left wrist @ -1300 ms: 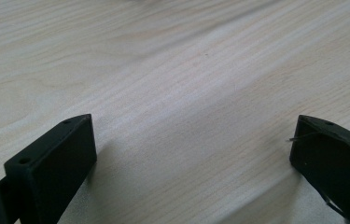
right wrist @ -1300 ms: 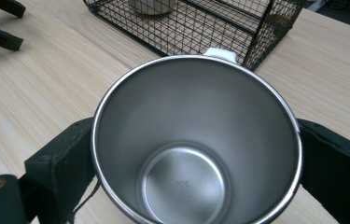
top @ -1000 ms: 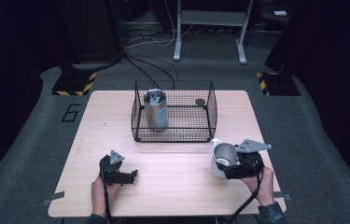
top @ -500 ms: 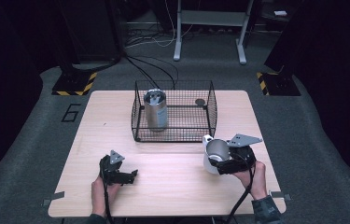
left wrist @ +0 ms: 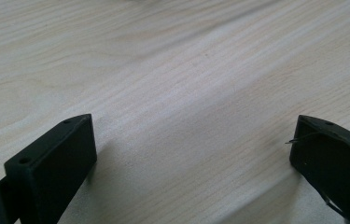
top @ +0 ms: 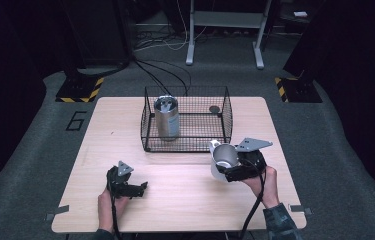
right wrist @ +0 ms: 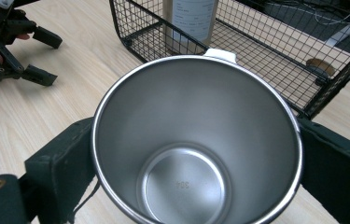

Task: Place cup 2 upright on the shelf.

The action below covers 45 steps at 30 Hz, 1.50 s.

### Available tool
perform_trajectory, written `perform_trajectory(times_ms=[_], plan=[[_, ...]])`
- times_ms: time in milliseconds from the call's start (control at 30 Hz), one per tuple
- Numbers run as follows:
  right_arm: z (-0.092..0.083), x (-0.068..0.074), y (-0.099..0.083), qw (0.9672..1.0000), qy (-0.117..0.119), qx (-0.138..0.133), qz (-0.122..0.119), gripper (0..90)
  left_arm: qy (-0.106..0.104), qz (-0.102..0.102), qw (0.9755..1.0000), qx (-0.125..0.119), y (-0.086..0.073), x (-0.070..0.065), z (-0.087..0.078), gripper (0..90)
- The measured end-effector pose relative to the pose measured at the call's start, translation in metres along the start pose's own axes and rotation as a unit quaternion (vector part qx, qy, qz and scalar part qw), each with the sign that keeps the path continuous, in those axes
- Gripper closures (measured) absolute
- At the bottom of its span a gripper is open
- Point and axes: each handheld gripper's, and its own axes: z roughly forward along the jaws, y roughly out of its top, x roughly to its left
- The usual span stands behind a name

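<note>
Right gripper (top: 232,172) grips a steel cup (top: 223,159) by its sides, one jaw pressed on each flank, as the right gripper view shows; clamping the outer wall leaves the mouth free and the cup steady for carrying. The cup (right wrist: 196,140) is empty, tilted mouth-up toward the camera, with a white tab at its far rim. It sits just in front of the wire basket (top: 225,107), near its front right corner, apparently lifted off the table (top: 185,200) — probably heading into the basket. Inside the basket: a tall metal canister (top: 166,117) at the left side, upright, and a small dark disc (top: 214,109) at the back right, so the middle is free for the cup. Left gripper (top: 127,186) rests well left of the basket's front, jaws wide apart, holding nothing, parked out of the way.
</note>
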Motion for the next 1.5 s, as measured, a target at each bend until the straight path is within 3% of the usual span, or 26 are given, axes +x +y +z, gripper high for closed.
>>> perform_trajectory(times_ms=[433, 500, 1067, 1500], plan=[[0.006, 0.000, 0.016, 0.9997, 0.014, -0.008, -0.018, 6.0, 0.000, -0.003, 1.0000, -0.004, 0.000, 0.000, 0.001, 0.3], [0.006, 0.002, 0.020, 0.9998, 0.013, -0.008, -0.010, 6.0, 0.000, -0.003, 1.0000, -0.003, 0.000, 0.000, 0.000, 0.4], [0.017, -0.004, 0.048, 0.9991, 0.024, -0.023, -0.025, 6.0, -0.001, -0.003, 1.0000, -0.003, 0.000, 0.000, 0.001, 0.4], [0.021, -0.008, 0.067, 0.9990, 0.027, -0.027, -0.021, 6.0, -0.001, -0.002, 1.0000, -0.003, 0.000, 0.000, 0.001, 0.4]])
